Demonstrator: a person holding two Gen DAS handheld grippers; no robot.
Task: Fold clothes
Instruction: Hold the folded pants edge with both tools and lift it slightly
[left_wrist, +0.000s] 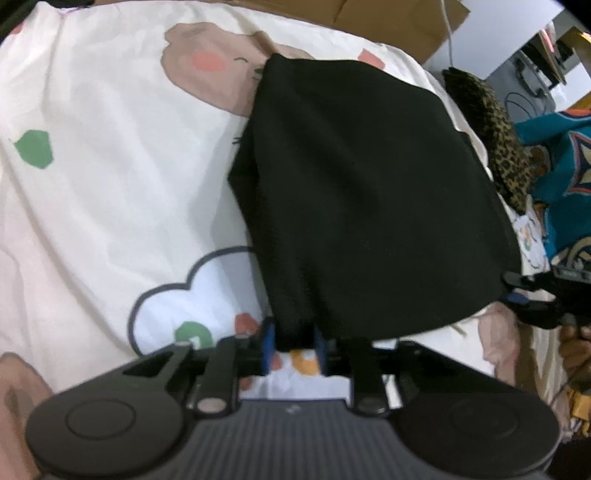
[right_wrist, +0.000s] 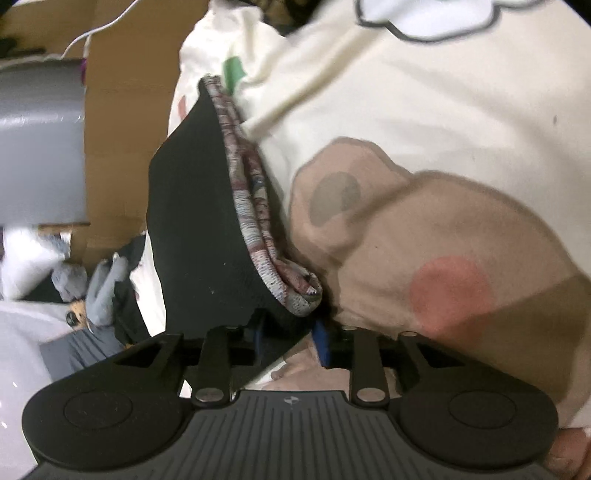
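The bed sheet (left_wrist: 92, 184), cream with printed bears and clouds, carries everything here. Its far edge runs up against a cardboard box (left_wrist: 388, 22), and off its right-hand edge sit a leopard-print cloth (left_wrist: 495, 140) and a teal patterned cloth (left_wrist: 565, 166).

On the sheet, towards that right edge, lies the black garment (left_wrist: 369, 192), already doubled into a broad panel. Its long axis runs from the near edge of the bed away towards the box, so it stretches straight ahead of both tongs rather than across them. From the right wrist view a printed lining (right_wrist: 258, 221) shows along the garment's raised edge, which stands up off the sheet there.

The left gripper (left_wrist: 293, 349) pinches the near left corner of the panel between its blue pads (left_wrist: 269, 347). The right gripper (left_wrist: 532, 291) sits at the near right corner; from its own camera the black cloth passes between its fingers and looks pinched, though one pad is hidden behind the fabric.

Both hands are equally near, one at each near corner, so I'd judge the coming fold carries this near hem forward along the long axis towards the far hem.
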